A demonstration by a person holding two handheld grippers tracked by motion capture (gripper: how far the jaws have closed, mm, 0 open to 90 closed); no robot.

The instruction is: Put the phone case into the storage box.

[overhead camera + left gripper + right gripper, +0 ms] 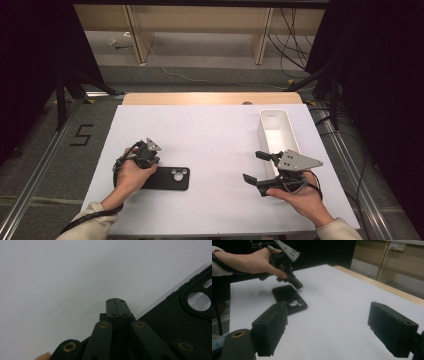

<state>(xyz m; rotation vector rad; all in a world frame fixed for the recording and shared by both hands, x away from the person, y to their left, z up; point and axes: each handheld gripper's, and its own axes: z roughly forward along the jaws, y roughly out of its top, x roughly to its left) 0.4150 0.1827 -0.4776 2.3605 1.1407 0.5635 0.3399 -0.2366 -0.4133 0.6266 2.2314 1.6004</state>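
Your left gripper (pixel 149 159) sits at the near left of the white table (pixel 215 135), its jaws pressed flat together with nothing between them; in the left gripper view the two black jaws meet in one closed seam above the white surface. The closed tip hangs just above the far edge of the phone case (pixel 167 178), and you cannot tell from these views whether it touches the case.

The phone case is black and matte, a flat rectangle with rounded corners, lying flat on the table with its long side running left to right. Near its right end is a raised camera surround with round cut-outs through which the white table shows; the left gripper view (pixel 175 325) shows one large round hole and a smaller slot beside it, plus small notches along the case's edge. In the right gripper view the case (pixel 289 298) lies beneath your left hand (pixel 255 262), which covers part of its left end in the high view.

Your right gripper (pixel 261 168) is at the near right, well apart from the case, its jaws standing wide with only bare table between the two padded blocks. It holds nothing. Just beyond it, along the table's right side, stands a long white bin (pixel 289 131).
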